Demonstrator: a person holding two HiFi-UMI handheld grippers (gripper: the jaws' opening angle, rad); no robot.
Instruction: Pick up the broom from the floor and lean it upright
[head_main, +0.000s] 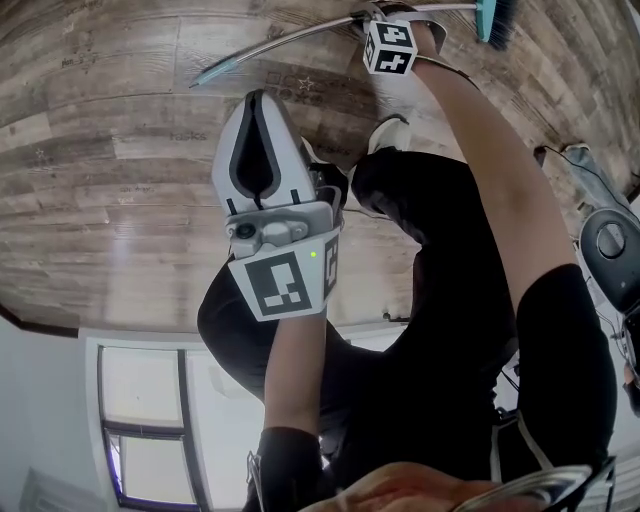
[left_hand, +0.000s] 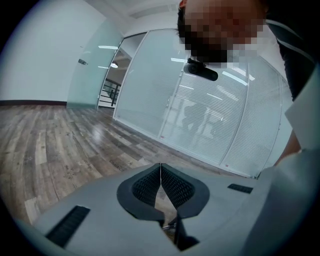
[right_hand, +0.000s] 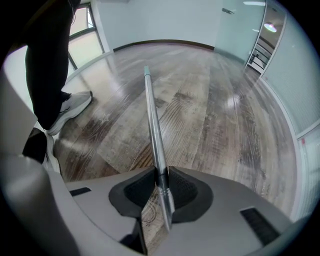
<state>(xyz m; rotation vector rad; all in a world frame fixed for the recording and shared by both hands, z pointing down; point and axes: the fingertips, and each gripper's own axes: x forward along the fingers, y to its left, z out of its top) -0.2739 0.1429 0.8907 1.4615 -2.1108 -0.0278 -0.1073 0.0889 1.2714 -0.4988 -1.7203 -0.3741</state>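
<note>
Steel-grey broom handle (right_hand: 153, 120) is clamped by the right gripper (right_hand: 160, 174), whose grip should be kept firm during lifting; the left gripper (left_hand: 160, 167) is held closed, empty.

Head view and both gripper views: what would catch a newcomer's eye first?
The broom lies along the wooden floor at the top of the head view, and the right gripper is closed on its shiny handle. The left gripper hangs shut and empty in the middle of the head view.
</note>
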